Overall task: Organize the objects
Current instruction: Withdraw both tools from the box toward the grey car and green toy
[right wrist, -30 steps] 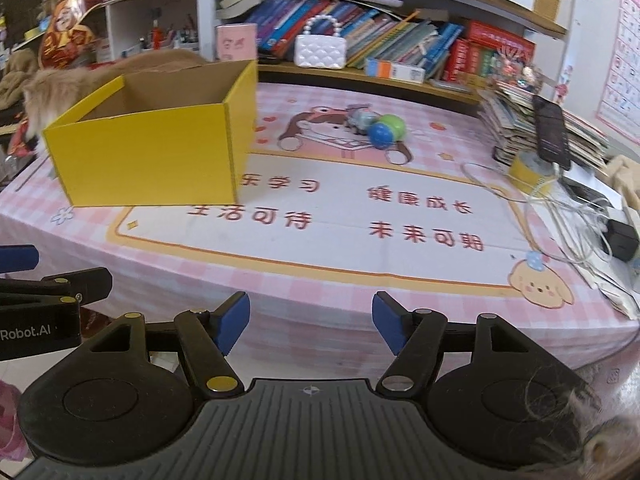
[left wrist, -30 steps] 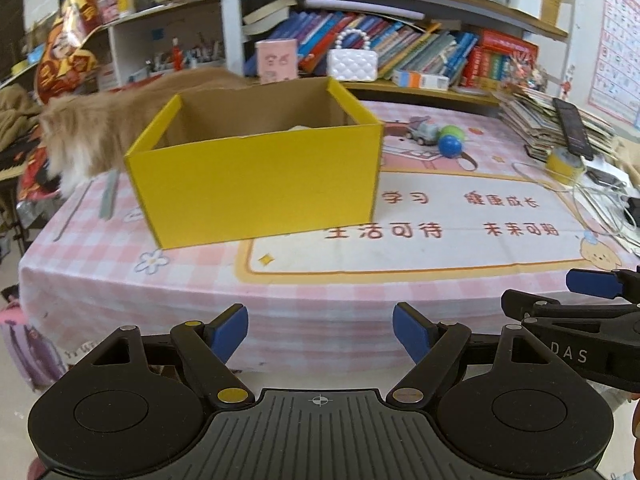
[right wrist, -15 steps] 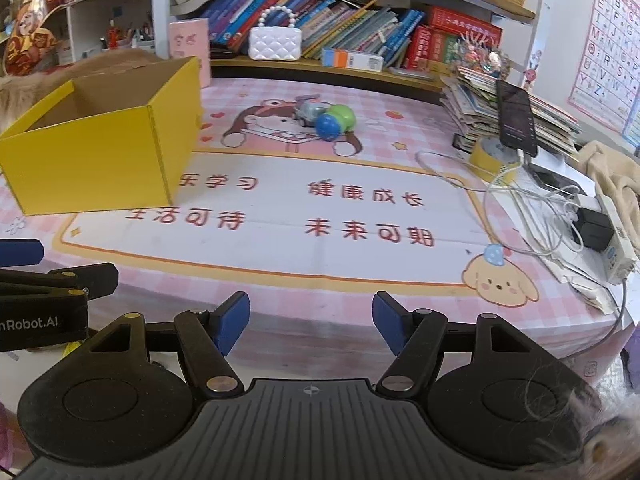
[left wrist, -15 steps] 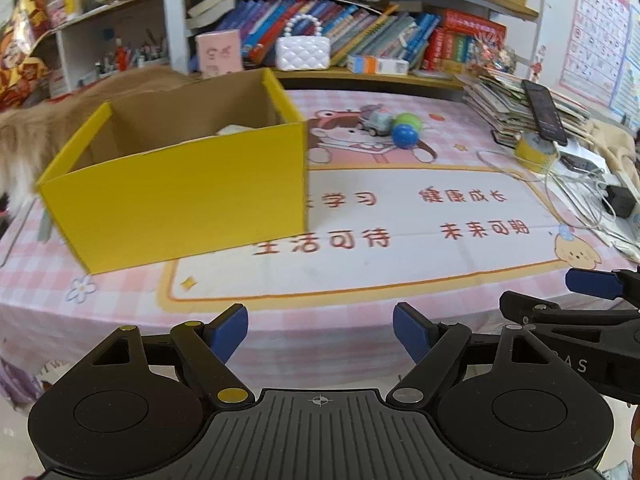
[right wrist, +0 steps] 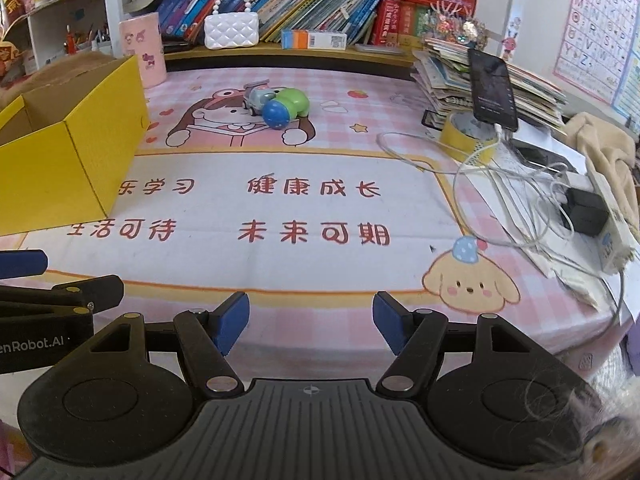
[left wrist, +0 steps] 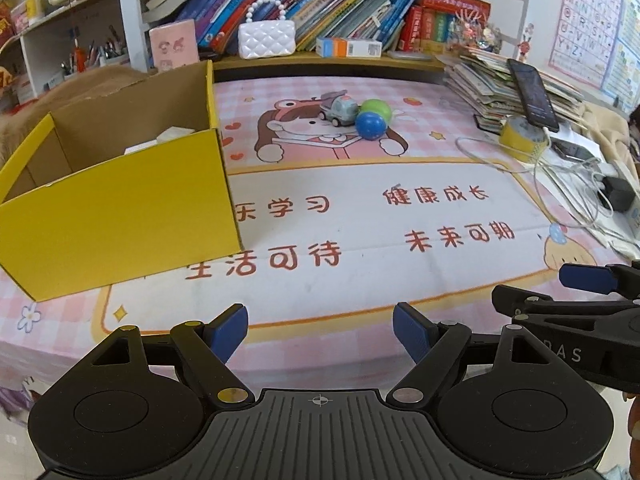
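Observation:
An open yellow cardboard box [left wrist: 120, 216] [right wrist: 60, 160] stands on the left of the pink table mat, with white items showing inside. At the back of the mat a small grey toy car [left wrist: 338, 110] [right wrist: 256, 98] lies against a green and blue capsule toy [left wrist: 372, 118] [right wrist: 286, 106]. My left gripper [left wrist: 320, 330] hangs open over the table's near edge with nothing between its blue pads. My right gripper [right wrist: 312, 326] is also open and empty, close to the left one's right side; its blue fingertip [left wrist: 586, 278] shows in the left wrist view.
A bookshelf with a white quilted handbag [left wrist: 266, 38] runs along the back. On the right are a stack of books with a phone [right wrist: 490, 88] on it, a yellow tape roll [right wrist: 468, 136], tangled white cables and a black charger [right wrist: 586, 214]. A pink cup [right wrist: 142, 54] stands behind the box.
Both grippers have shifted to the right along the table's near edge; the yellow box has slid toward the left of both views. Neither gripper's opening has changed.

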Action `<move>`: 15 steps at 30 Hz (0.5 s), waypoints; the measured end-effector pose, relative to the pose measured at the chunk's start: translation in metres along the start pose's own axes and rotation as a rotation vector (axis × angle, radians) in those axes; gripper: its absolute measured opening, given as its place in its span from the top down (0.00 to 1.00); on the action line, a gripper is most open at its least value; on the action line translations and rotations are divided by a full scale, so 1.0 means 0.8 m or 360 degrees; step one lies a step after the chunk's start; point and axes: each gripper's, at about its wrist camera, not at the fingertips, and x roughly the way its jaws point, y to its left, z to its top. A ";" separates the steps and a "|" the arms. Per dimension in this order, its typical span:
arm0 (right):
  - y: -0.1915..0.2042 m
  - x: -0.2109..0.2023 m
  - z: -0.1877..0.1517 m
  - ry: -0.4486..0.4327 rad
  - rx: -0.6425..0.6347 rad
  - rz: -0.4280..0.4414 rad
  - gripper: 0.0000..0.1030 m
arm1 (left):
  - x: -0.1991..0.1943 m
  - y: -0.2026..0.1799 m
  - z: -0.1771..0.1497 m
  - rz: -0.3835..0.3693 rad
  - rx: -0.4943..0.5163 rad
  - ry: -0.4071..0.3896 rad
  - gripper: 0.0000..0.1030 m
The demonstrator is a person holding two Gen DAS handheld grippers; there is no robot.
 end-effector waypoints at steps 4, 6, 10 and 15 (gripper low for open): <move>-0.009 0.015 0.014 0.0016 -0.0033 0.0034 0.36 | 0.013 -0.009 0.011 0.0019 -0.0034 0.0017 0.20; -0.012 0.022 0.020 0.0024 -0.0048 0.0049 0.36 | 0.019 -0.013 0.016 0.0028 -0.0039 0.0024 0.20; -0.021 0.037 0.033 0.0032 -0.0072 0.0073 0.36 | 0.034 -0.020 0.029 0.0040 -0.0065 0.0040 0.20; -0.036 0.057 0.051 0.0044 -0.0076 0.0094 0.36 | 0.052 -0.029 0.049 0.0058 -0.0080 0.0048 0.20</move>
